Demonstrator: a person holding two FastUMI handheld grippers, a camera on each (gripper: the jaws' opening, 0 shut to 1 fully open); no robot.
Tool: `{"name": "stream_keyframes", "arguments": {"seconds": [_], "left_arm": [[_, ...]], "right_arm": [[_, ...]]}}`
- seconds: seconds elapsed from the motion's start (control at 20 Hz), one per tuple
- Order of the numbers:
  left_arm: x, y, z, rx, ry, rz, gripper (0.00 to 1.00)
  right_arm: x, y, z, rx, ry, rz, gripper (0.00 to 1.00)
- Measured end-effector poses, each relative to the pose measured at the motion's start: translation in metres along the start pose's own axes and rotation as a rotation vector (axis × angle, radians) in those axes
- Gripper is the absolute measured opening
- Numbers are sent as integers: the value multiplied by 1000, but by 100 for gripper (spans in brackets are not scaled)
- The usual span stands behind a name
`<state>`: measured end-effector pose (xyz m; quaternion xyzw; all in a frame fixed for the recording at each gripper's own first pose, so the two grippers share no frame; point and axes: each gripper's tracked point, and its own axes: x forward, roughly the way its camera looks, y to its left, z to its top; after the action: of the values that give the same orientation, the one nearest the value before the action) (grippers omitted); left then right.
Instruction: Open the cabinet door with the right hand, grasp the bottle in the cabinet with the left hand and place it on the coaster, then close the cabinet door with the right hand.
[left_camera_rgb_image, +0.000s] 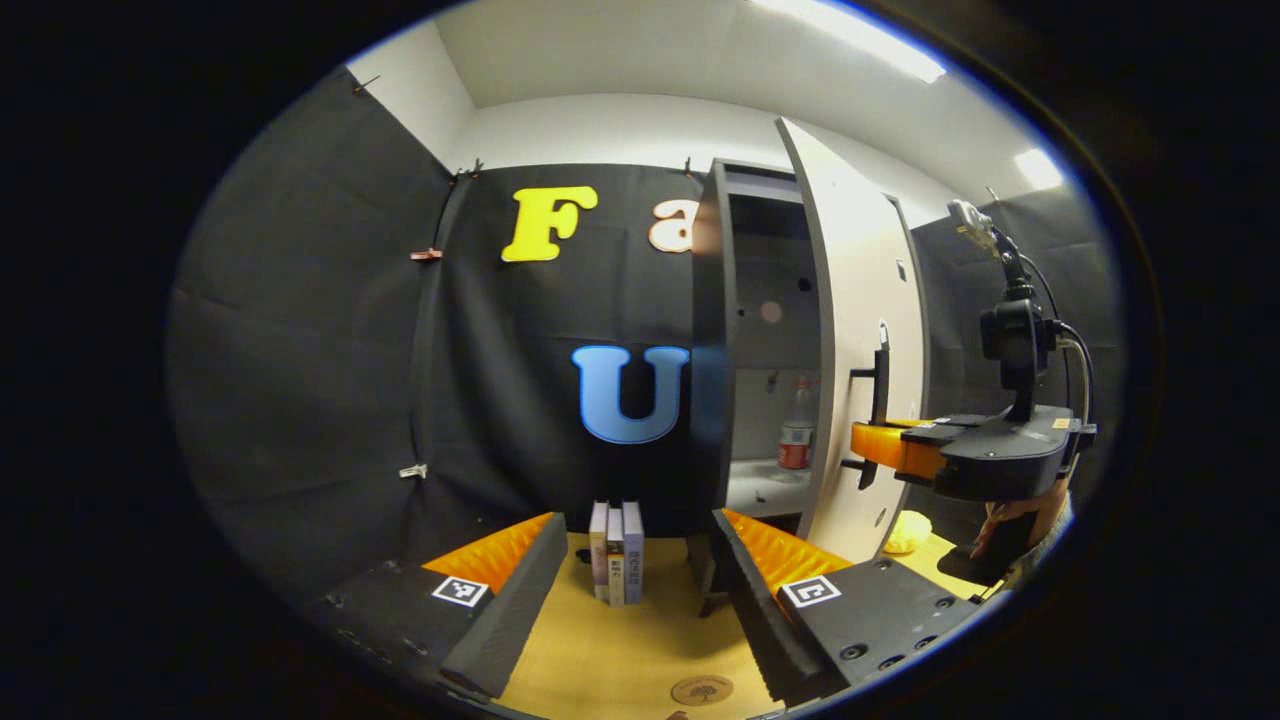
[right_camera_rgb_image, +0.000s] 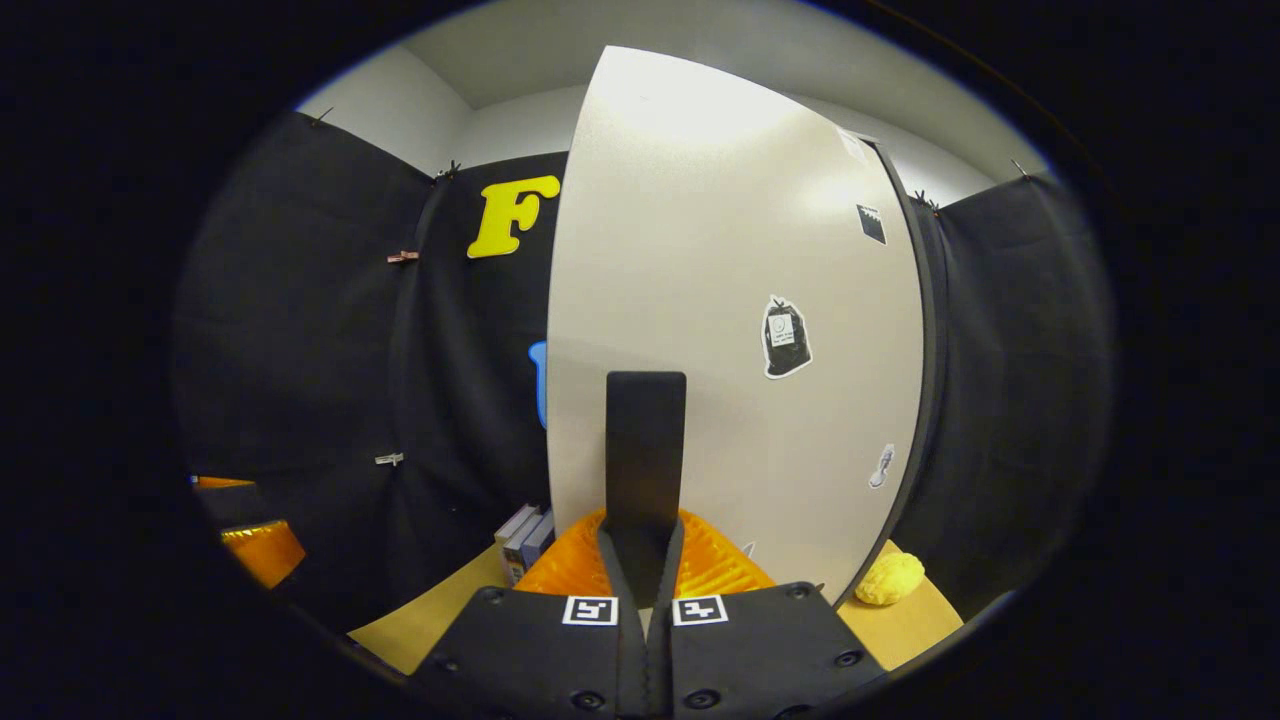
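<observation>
L gripper (left_camera_rgb_image: 640, 590) wide open, holding nothing, low over the table (left_camera_rgb_image: 620, 650); coaster (left_camera_rgb_image: 702, 689) at 6 o'clock just ahead, books (left_camera_rgb_image: 616, 566) upright between the fingers farther on. R gripper (right_camera_rgb_image: 642, 560) clamped tight on the door handle (right_camera_rgb_image: 645, 460) at 6 o'clock in right gripper view. Cabinet door (left_camera_rgb_image: 850, 380) partly open at 2 o'clock; bottle (left_camera_rgb_image: 796, 435) upright on shelf inside cabinet (left_camera_rgb_image: 740, 340). Yellow lump (right_camera_rgb_image: 890, 578) on table at 4 o'clock.

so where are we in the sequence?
Door is partly open; right gripper is shut on the door handle. Left gripper is open and empty, short of the cabinet. Bottle sits on the shelf; coaster is bare. Grasp, placement and closing remain.
</observation>
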<state>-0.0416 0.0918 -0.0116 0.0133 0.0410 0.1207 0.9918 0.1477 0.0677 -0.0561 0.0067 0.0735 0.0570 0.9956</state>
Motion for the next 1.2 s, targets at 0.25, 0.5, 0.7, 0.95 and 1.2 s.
{"name": "stream_keyframes", "arguments": {"seconds": [0.25, 0.5, 0.7, 0.95, 1.2], "left_arm": [[5, -43, -1, -2, 0, -132, 91], [10, -77, -4, 0, 4, -239, 91], [16, -109, -6, -5, 7, -332, 91], [20, -152, -9, 3, 16, -431, 91], [29, -190, -7, 6, 10, -487, 91]], "right_arm": [[-31, -21, 0, -9, 4, -30, 5], [-59, -51, 0, -8, 14, -99, 5], [-78, -81, 0, 4, 19, -173, 5], [-97, -122, 0, 15, 28, -254, 5], [-113, -160, -2, 9, 37, -309, 5]]}}
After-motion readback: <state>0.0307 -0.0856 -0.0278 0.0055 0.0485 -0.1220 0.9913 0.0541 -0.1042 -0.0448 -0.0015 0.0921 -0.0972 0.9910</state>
